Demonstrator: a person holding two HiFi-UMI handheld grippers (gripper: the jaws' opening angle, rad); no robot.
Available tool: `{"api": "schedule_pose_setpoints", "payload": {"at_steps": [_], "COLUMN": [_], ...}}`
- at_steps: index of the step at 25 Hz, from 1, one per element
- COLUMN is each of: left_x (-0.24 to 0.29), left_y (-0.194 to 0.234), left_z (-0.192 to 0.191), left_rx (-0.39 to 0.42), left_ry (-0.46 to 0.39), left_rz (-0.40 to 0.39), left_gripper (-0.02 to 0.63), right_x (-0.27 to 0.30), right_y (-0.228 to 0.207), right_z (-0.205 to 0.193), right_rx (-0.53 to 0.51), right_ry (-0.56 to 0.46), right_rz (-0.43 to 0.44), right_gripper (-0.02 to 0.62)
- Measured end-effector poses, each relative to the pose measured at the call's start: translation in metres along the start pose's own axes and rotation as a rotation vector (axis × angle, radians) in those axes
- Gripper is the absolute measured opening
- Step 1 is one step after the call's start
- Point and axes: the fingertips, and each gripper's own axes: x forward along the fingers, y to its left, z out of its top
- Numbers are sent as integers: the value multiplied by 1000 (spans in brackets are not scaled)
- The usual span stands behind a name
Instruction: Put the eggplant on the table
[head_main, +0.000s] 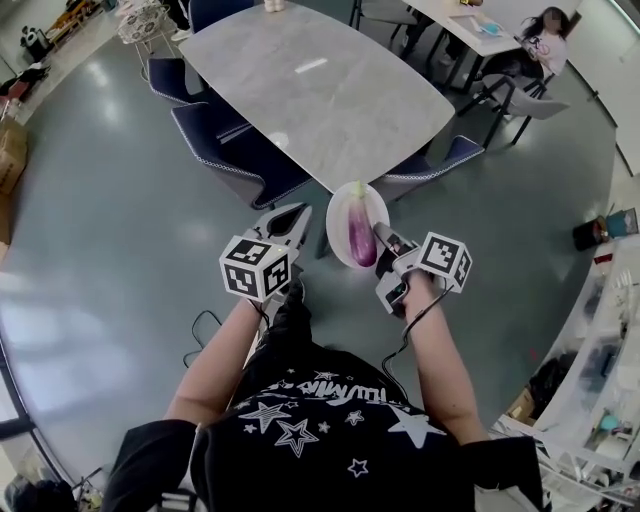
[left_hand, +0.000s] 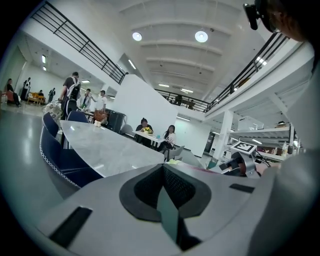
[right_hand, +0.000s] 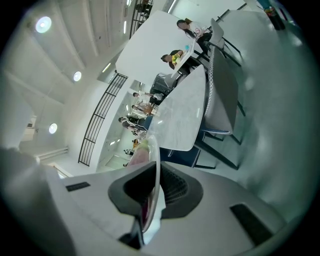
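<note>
Purple eggplant (head_main: 360, 232) is lying on a white plate (head_main: 338, 240) in the head view, and the plate is hanging in the air over the floor, just short of the near end of the grey marble table (head_main: 310, 90). By these pictures the task is only partly along: the eggplant is riding toward the table but is not yet resting on it, so the setting-down appears to be what is left. The right gripper (head_main: 381, 236) is pinching the plate's right rim. The left gripper (head_main: 293, 222) is hovering just beside the plate's left edge, apparently not touching it.

From the left gripper view, the left gripper (left_hand: 162, 169) is showing its jaws pressed together in a closed V with nothing between them, and the table (left_hand: 110, 147) is stretching away ahead.

From the right gripper view, the right gripper (right_hand: 152, 167) is clamping its jaws on the thin rim of the plate (right_hand: 156, 150), which is standing edge-on between the pads. The eggplant (right_hand: 141, 152) is showing on the plate's left face, and the table (right_hand: 185, 117) is lying beyond.
</note>
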Motion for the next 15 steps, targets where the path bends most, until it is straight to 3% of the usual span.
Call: {"api": "schedule_pose_setpoints", "payload": {"at_steps": [7,15], "left_x": [60,117], "left_y": [48,128], "left_z": [34,77], "left_rx": [15,18], "left_ry": [8,42], "left_rz": [-40,-82], "left_gripper": [8,8], "right_x": [59,149], "right_y": [0,31], "right_z": [58,117], "right_rx": [19,25], "right_ry": [-35,-66], "right_rz": [-28,-31], "right_gripper": [25,25]}}
